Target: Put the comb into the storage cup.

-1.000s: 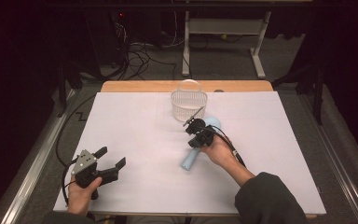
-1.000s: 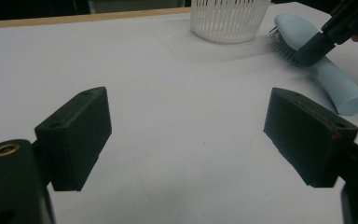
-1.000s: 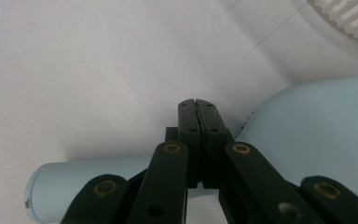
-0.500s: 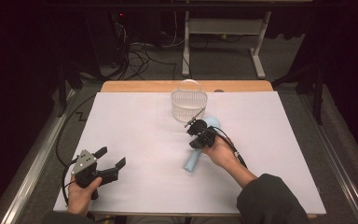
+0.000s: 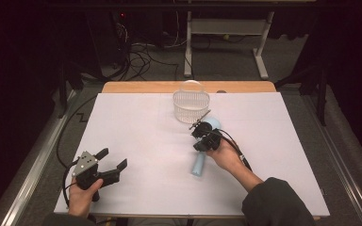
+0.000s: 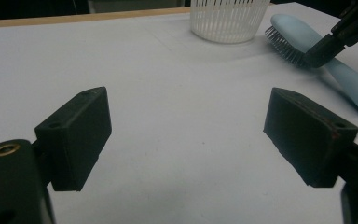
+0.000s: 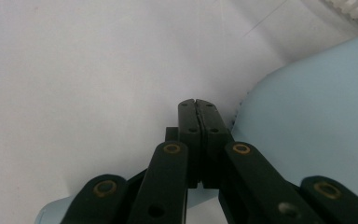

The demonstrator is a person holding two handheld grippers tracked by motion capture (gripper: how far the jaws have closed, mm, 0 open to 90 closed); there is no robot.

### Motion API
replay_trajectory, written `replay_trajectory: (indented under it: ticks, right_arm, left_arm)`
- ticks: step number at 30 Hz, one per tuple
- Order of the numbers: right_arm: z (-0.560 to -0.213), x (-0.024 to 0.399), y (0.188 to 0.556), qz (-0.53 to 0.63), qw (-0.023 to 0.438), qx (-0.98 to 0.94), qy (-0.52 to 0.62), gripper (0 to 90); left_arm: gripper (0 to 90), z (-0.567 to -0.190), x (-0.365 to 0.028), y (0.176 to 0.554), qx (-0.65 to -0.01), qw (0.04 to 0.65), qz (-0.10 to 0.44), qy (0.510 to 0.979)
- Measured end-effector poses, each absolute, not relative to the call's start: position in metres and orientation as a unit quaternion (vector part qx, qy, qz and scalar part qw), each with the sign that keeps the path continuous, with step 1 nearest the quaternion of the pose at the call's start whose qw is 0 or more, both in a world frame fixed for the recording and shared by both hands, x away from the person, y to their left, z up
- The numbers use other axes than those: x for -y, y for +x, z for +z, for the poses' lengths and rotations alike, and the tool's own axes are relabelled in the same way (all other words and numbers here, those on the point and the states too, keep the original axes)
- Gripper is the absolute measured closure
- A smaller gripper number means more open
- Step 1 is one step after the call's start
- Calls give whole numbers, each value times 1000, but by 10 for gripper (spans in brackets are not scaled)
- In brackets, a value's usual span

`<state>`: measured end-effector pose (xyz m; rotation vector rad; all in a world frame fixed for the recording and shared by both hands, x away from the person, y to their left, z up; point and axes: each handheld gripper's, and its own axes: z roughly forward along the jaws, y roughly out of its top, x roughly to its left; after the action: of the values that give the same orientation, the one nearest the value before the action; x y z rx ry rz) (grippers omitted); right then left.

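Lower left of high view: left gripper (image 5: 114, 166), jaws spread wide, nothing between them, hovering over bare white table (image 5: 136, 132). Same seen along its own jaws in left gripper view: two black pads (image 6: 77, 135) far apart, plain table surface in the gap.

Upper centre of high view: white slatted basket (image 5: 191, 104), upright, at far edge of table cover, apparently empty.

Centre, just right of basket and below it: pale blue hairbrush (image 5: 202, 157), lying flat, head near basket but not touching it, handle pointing toward lower centre of frame. In left gripper view, upper right, bristles (image 6: 283, 43) facing sideways toward the basket.

Centre right of high view: right gripper (image 5: 201, 133), jaws pressed fully together with nothing clamped, tips resting at brush head. In right gripper view, tips met along a thin seam, blue brush back (image 7: 307, 121) just to the right.

Handling estimate: light, rigid plastic, smooth and likely slippery on the back; bristles springy, poor purchase. Best hold judged across the narrow handle near the neck.
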<state>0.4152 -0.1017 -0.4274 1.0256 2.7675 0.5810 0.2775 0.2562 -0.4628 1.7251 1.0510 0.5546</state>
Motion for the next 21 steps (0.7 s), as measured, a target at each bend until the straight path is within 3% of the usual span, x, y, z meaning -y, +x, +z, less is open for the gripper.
replay_trajectory:
  ticks: [21]
  right_arm:
    - [-427, 110, 409, 194, 67, -919, 336, 900]
  left_arm:
    - [158, -463, -256, 278, -435, 500, 230, 713]
